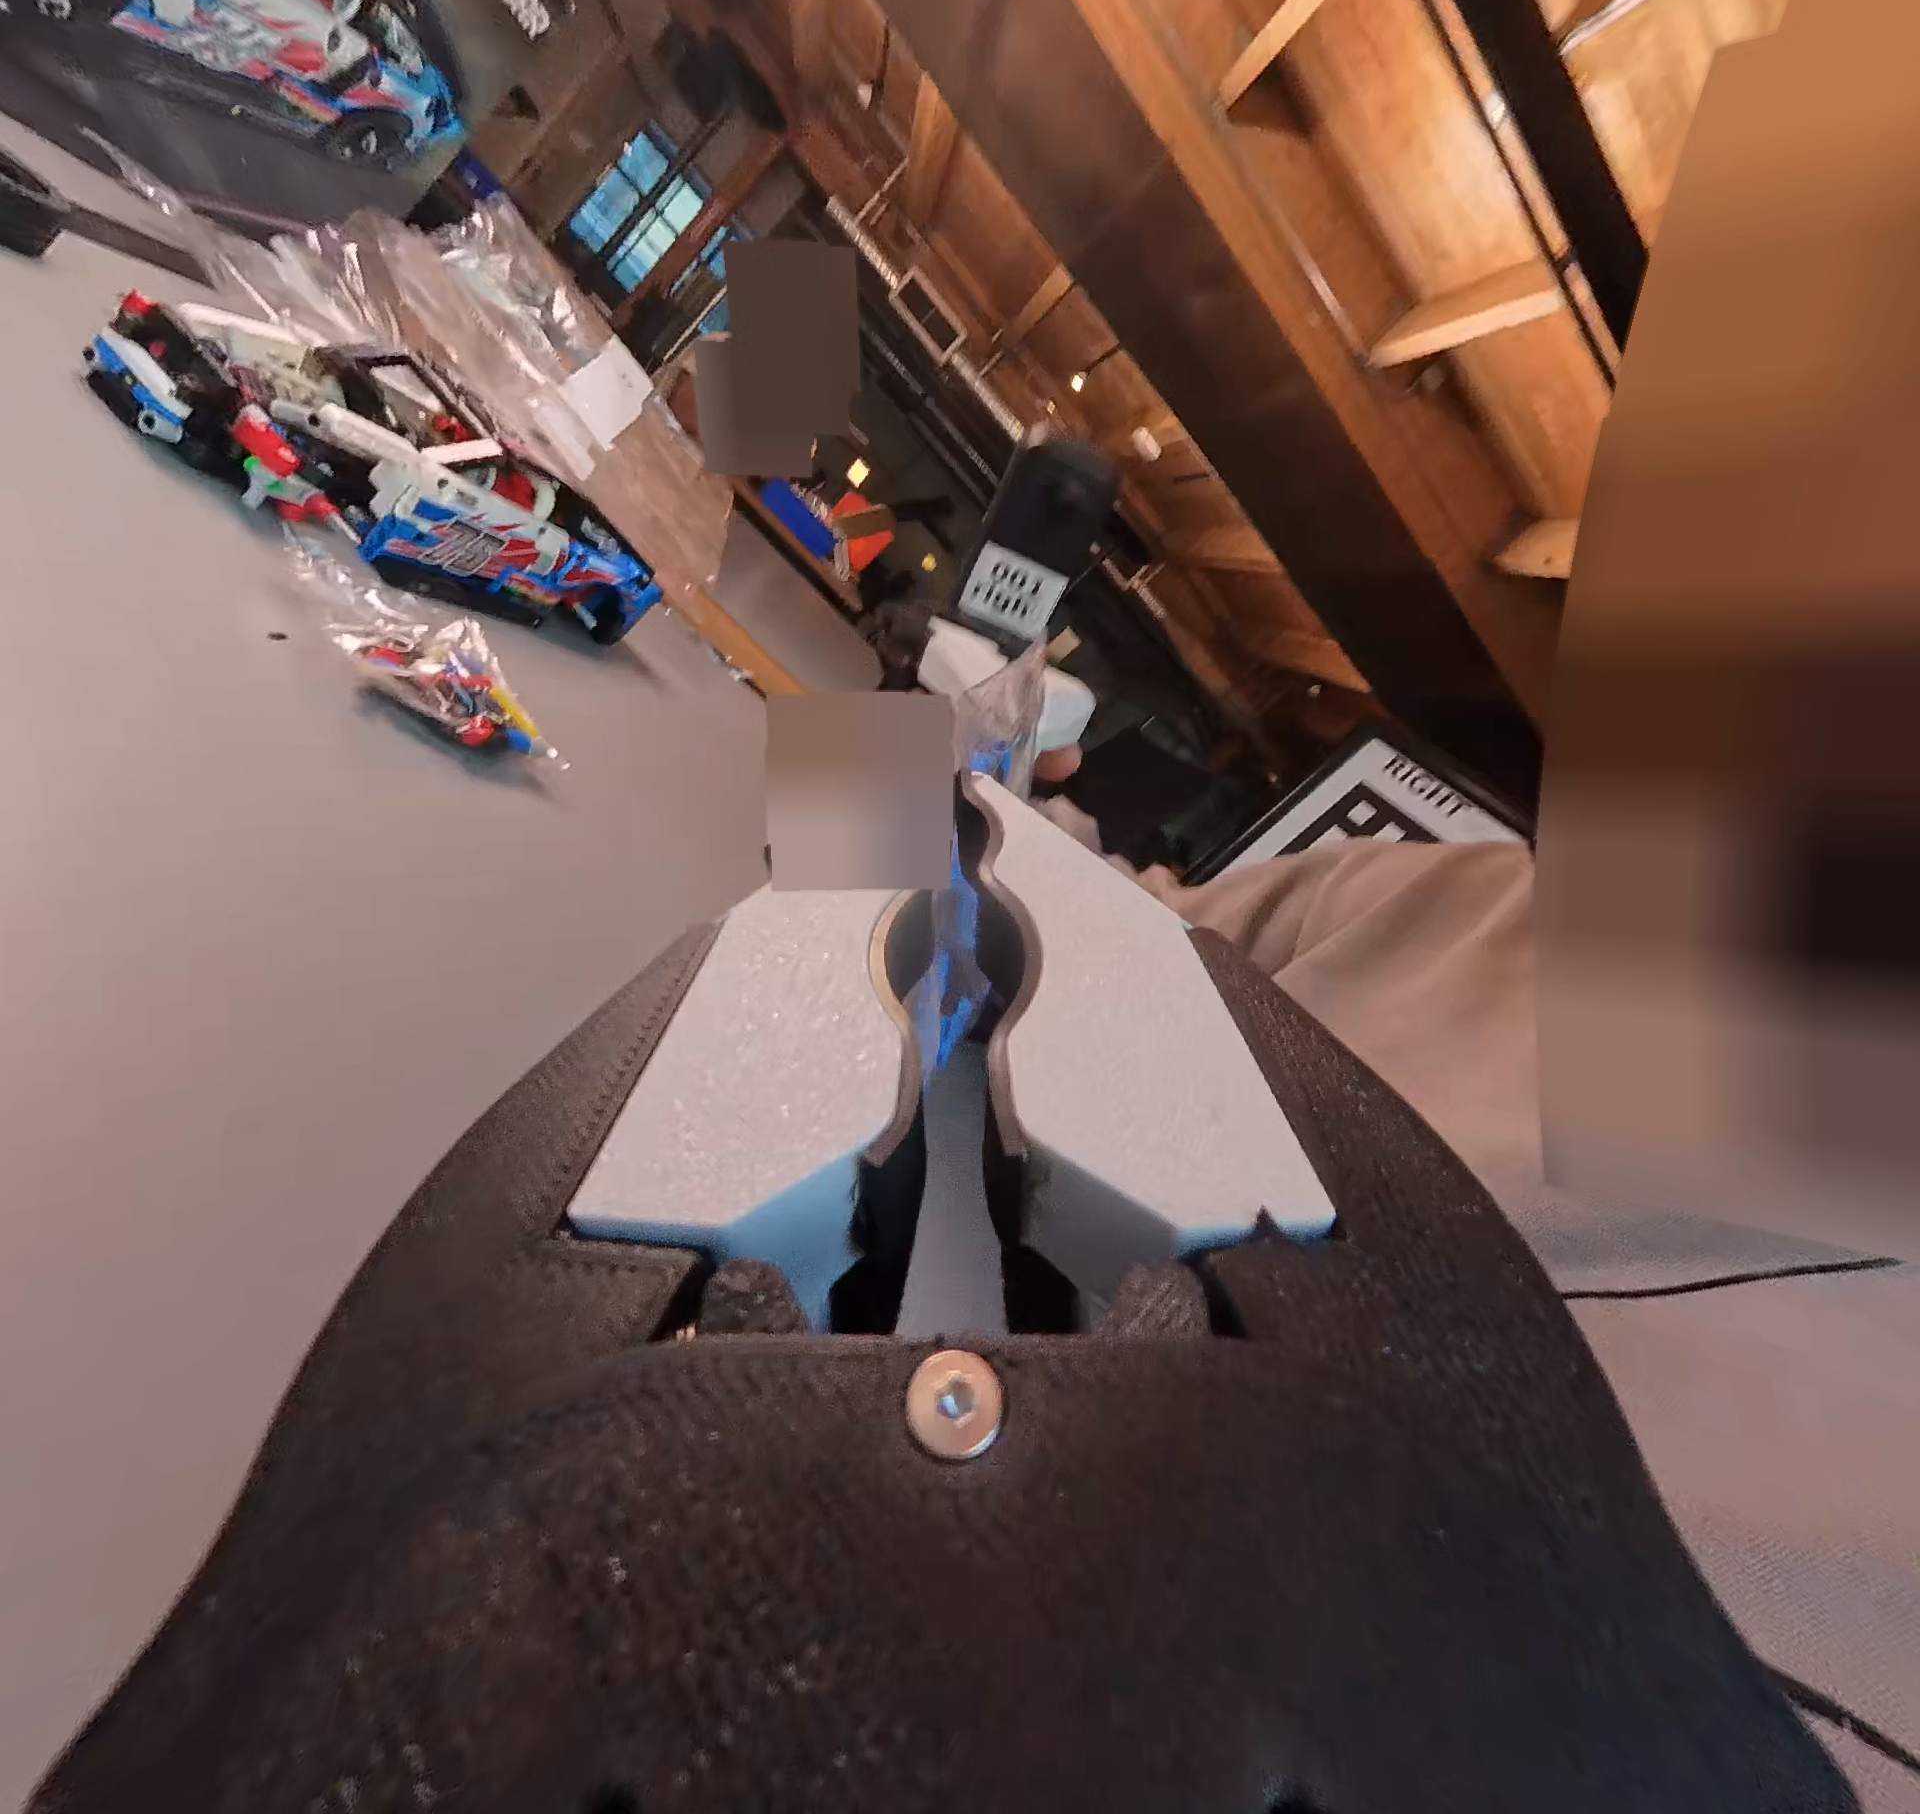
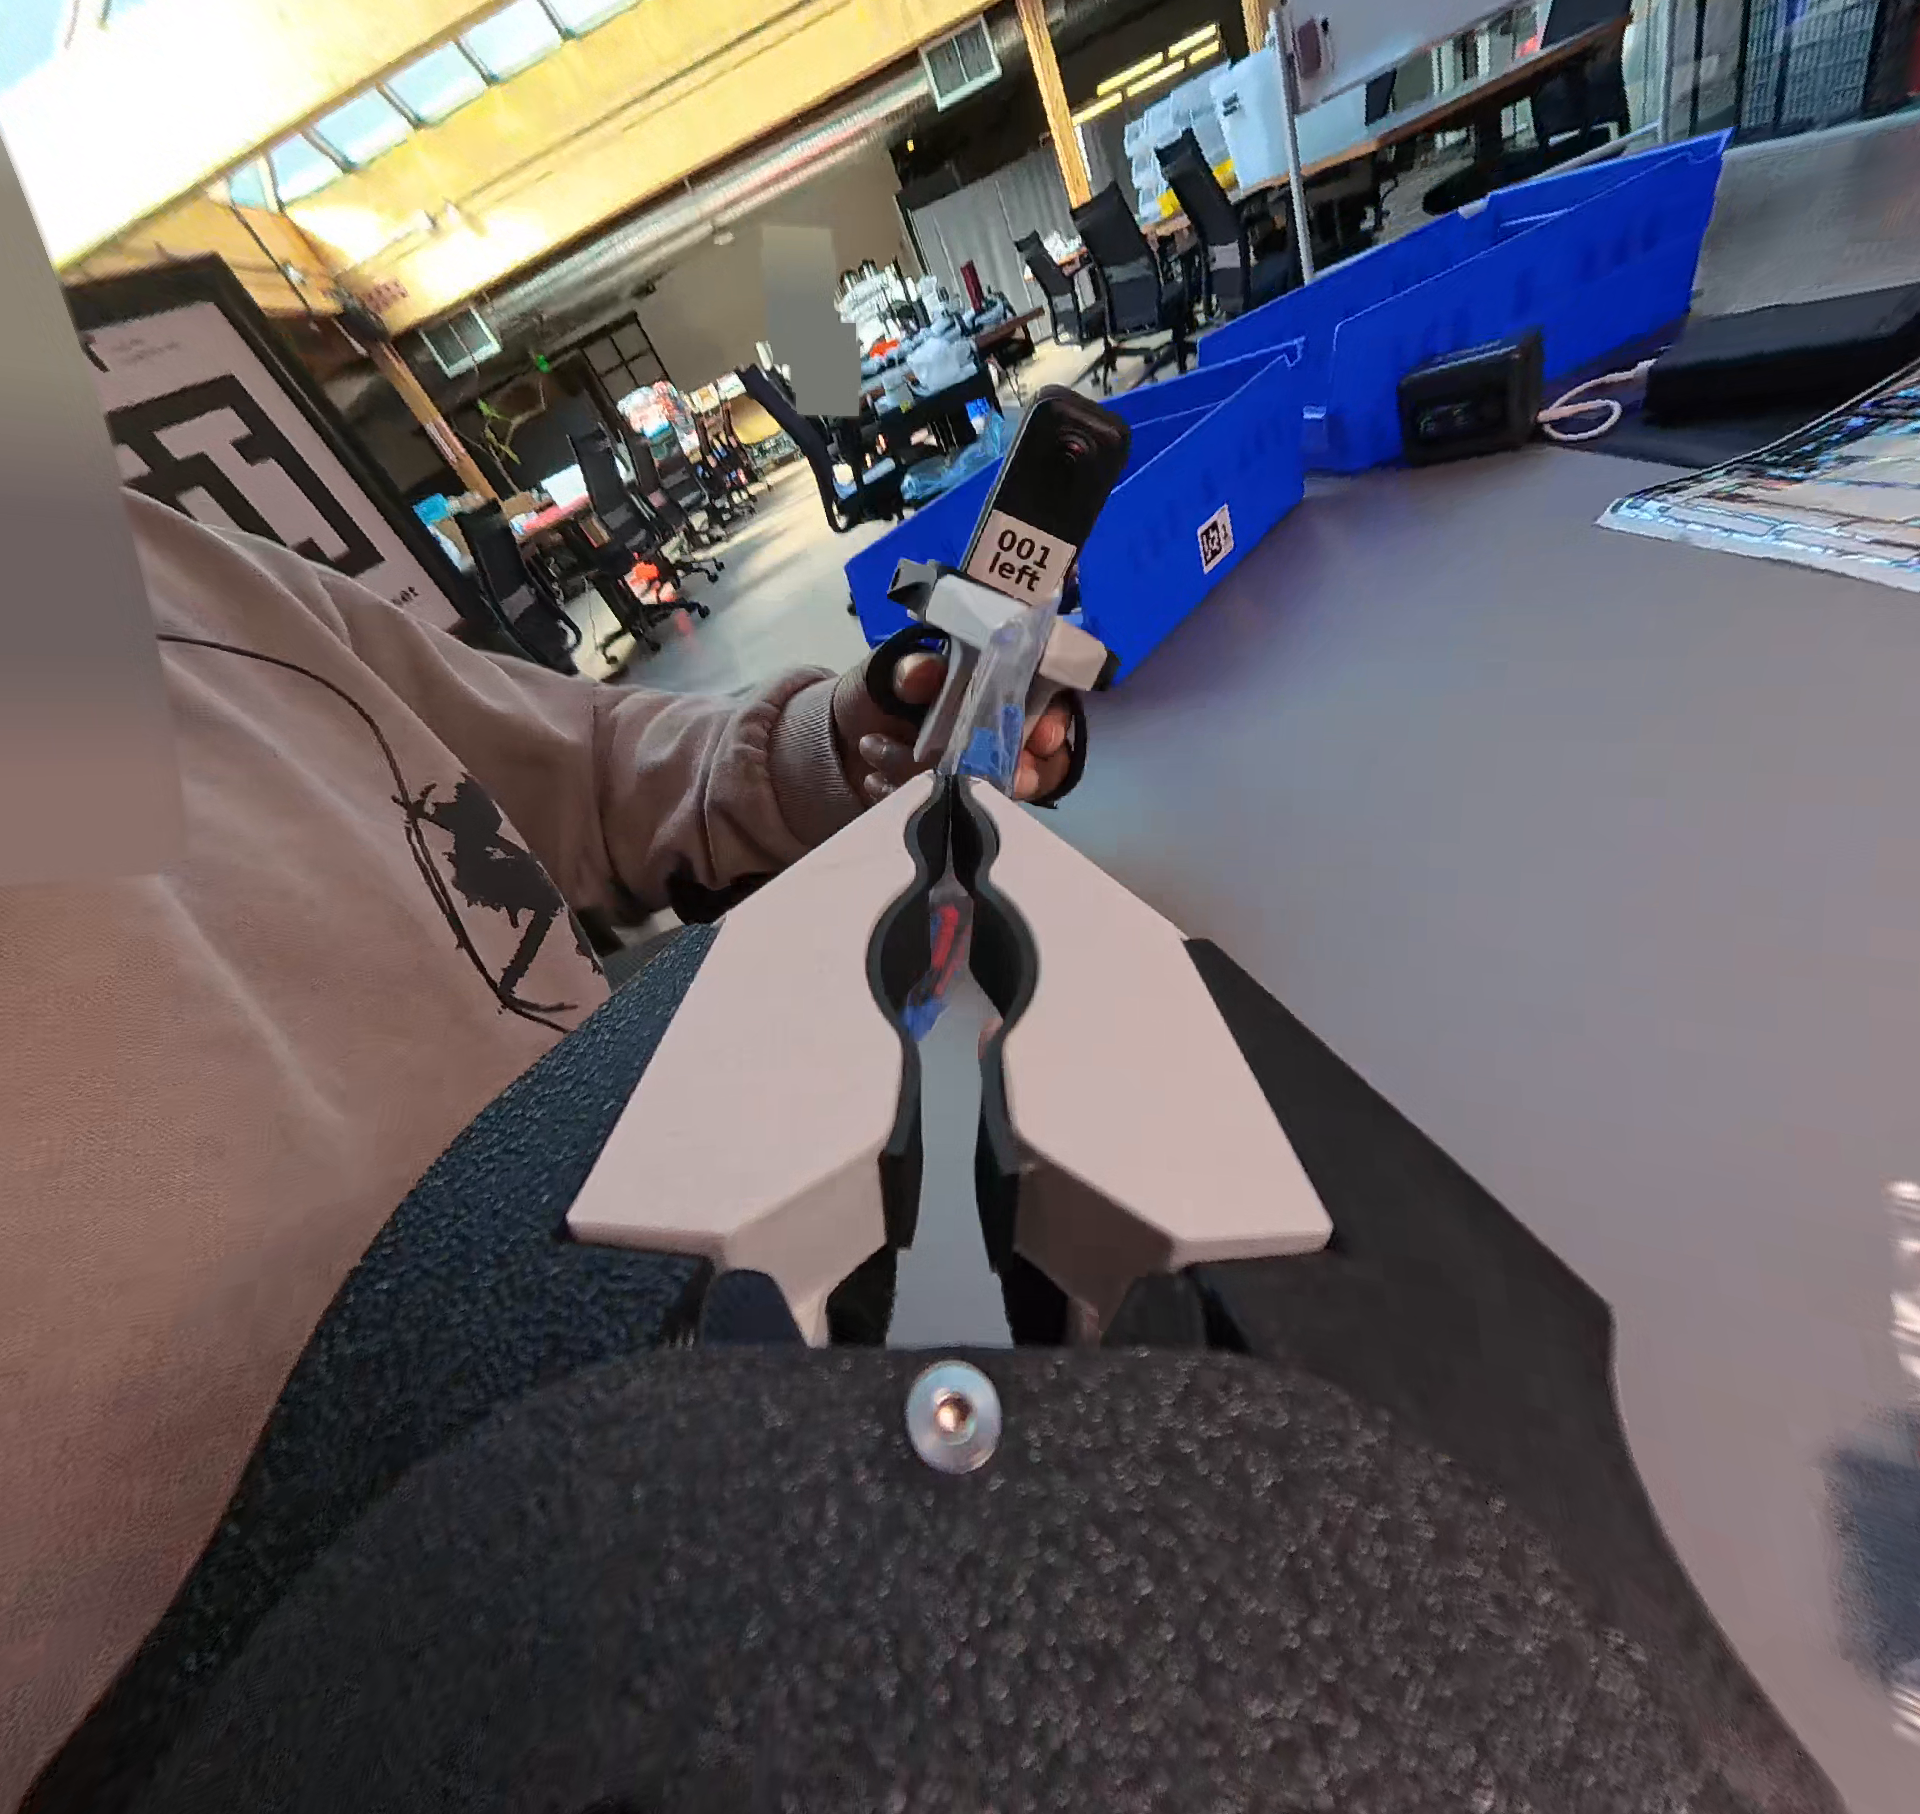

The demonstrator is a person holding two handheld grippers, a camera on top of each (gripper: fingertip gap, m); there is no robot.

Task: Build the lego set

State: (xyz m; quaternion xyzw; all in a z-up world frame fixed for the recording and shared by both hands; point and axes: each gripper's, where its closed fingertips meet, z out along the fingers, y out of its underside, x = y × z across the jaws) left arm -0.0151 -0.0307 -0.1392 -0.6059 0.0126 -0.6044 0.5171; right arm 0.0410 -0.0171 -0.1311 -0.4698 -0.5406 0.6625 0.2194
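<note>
Both claws were pressed together on one small clear bag of parts [image 2: 982,715], held in the air above the grey counter [image 2: 1455,777]: the left claw [image 1: 961,808] pinching one end, the right claw [image 2: 948,808] the other. The bag looked light, limp and slippery, best gripped at its edges. Its long axis ran claw to claw. The half-built car [image 1: 384,455] lay well apart on the counter
</note>
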